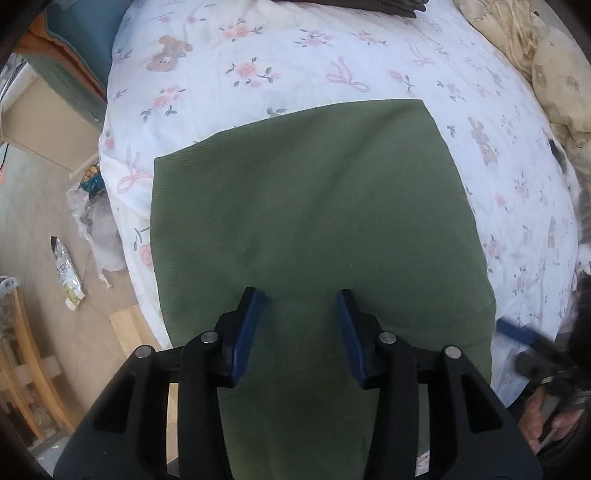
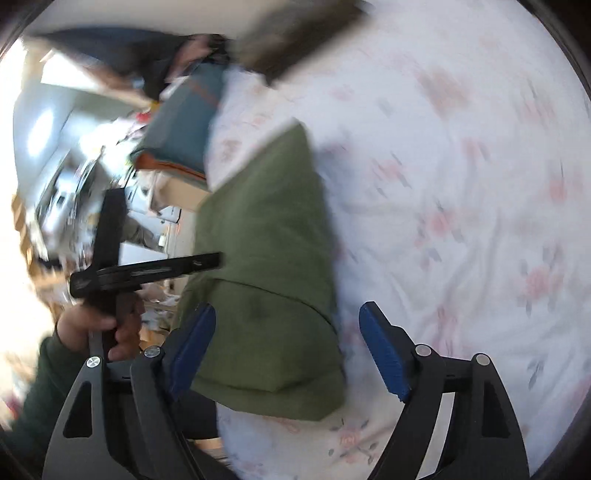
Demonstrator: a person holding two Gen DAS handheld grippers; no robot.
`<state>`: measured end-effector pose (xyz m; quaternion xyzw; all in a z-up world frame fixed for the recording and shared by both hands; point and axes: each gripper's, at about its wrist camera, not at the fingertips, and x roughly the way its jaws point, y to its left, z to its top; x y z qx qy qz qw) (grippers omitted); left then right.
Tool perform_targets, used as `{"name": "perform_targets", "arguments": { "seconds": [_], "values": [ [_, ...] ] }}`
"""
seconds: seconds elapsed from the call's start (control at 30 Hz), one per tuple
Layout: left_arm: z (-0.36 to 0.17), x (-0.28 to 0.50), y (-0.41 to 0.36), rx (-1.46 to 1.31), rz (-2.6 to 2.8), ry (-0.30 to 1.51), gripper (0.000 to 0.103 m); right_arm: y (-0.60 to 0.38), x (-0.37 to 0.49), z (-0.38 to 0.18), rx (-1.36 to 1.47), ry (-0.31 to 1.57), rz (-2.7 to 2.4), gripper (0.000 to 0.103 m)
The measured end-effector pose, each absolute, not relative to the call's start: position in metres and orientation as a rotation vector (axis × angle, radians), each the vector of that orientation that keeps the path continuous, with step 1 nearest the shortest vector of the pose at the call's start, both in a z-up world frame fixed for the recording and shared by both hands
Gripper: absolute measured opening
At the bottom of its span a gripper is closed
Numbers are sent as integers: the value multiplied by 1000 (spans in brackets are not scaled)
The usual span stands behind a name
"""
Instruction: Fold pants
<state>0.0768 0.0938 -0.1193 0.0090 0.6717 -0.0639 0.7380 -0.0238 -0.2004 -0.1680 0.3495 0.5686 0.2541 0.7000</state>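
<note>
The green pants [image 1: 303, 206] lie folded into a flat rectangle on the white floral bedsheet [image 1: 295, 59]. My left gripper [image 1: 300, 306] is open and empty, hovering just above the near end of the pants. In the right wrist view, which is motion-blurred, the pants [image 2: 269, 258] show as a layered folded stack, and my right gripper [image 2: 288, 325] is open and empty over its near right edge. The left gripper's black body [image 2: 147, 269] and the hand holding it show at the left of that view.
A dark folded garment [image 1: 373, 5] lies at the far edge of the bed. A beige quilt [image 1: 546, 74] is bunched at the right. A teal cushion [image 1: 74, 55] and floor clutter [image 1: 88, 214] sit left of the bed. A striped cat [image 1: 580, 199] lies at the right edge.
</note>
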Motion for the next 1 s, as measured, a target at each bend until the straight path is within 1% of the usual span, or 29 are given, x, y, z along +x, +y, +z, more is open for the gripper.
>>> {"name": "perform_targets", "arguments": {
  "seconds": [0.13,0.2,0.23,0.27,0.3,0.33,0.4,0.43,0.5,0.57,0.7,0.77,0.8,0.87,0.93,1.0],
  "values": [
    [-118,77,85,68,-129,1462,40,-170,-32,-202,847,1390,661,83],
    [-121,80,88,73,-130,1462,40,-149,-38,-209,830,1400,719,83],
    [-122,81,89,73,-130,1462,40,-145,-38,-208,815,1389,722,78],
    [-122,82,89,74,-130,1460,40,-142,-39,-205,807,1361,718,73],
    [-122,81,91,76,-127,1458,40,-142,-40,-200,810,1326,709,55],
    [-123,82,91,73,-125,1459,40,-144,-40,-194,799,1295,693,28],
    [-121,82,94,47,-128,1454,40,-149,-38,-174,767,1230,691,20],
    [-121,82,94,38,-131,1450,40,-155,-35,-160,760,1194,695,18],
    [-115,83,95,-1,-155,1434,40,-164,-27,-140,738,1157,717,16],
    [-108,84,95,-65,-193,1418,40,-176,-13,-116,656,1121,729,15],
    [-88,89,97,-213,-257,1347,42,-225,39,-87,566,1096,671,14],
    [-78,93,100,-226,-236,1298,53,-252,63,-79,509,1081,614,14],
    [-73,94,104,-237,-220,1262,56,-267,76,-83,517,1101,605,14],
    [-68,98,109,-265,-188,1223,69,-294,99,-101,532,1149,584,14],
    [-70,101,114,-308,-170,1219,74,-314,112,-124,568,1202,517,16],
    [-78,104,115,-325,-170,1241,76,-325,115,-144,630,1234,474,23]
  ]
}}
